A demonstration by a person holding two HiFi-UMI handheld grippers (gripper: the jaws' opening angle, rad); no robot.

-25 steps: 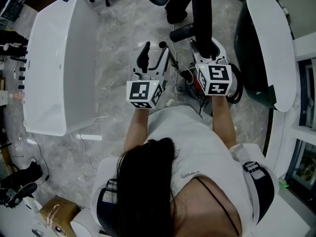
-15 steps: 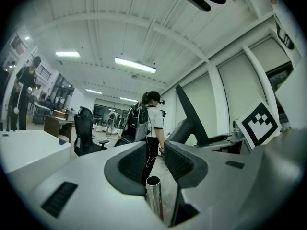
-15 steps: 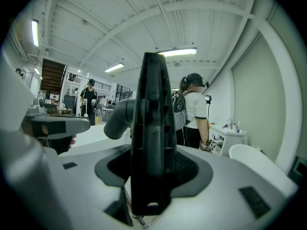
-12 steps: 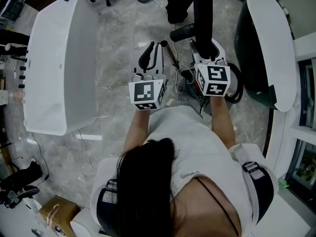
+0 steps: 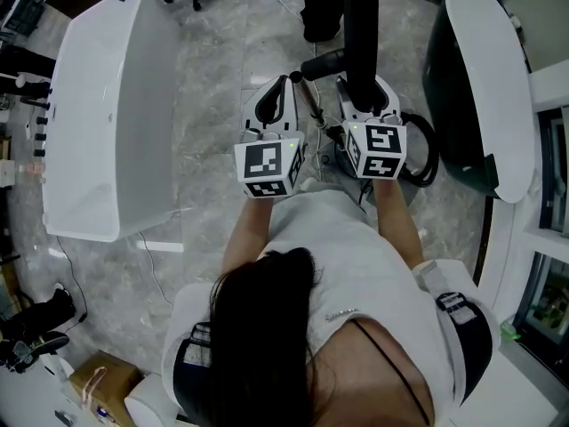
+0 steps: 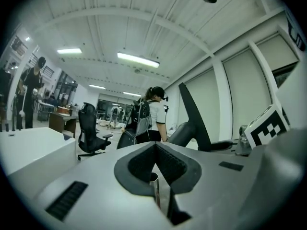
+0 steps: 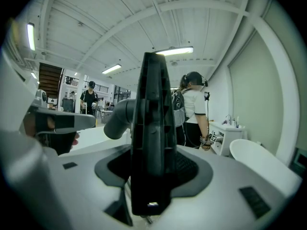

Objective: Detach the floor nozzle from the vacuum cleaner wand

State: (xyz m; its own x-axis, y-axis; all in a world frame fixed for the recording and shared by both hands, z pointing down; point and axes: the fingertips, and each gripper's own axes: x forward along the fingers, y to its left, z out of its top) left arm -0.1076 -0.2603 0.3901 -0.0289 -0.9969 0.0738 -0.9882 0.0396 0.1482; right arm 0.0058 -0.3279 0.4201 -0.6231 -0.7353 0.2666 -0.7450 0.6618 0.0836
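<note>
Floor nozzle (image 7: 153,128) between right fingers (image 7: 191,171)

I get bright, even light on the head view, with soft shadows on the marble floor (image 5: 213,78) and mild glare off the white table (image 5: 98,105). Both gripper views bend like fisheyes and go black at the corners. The ceiling strip lights (image 6: 138,60) burn out, and whatever sits nearest the lens blurs.
</note>
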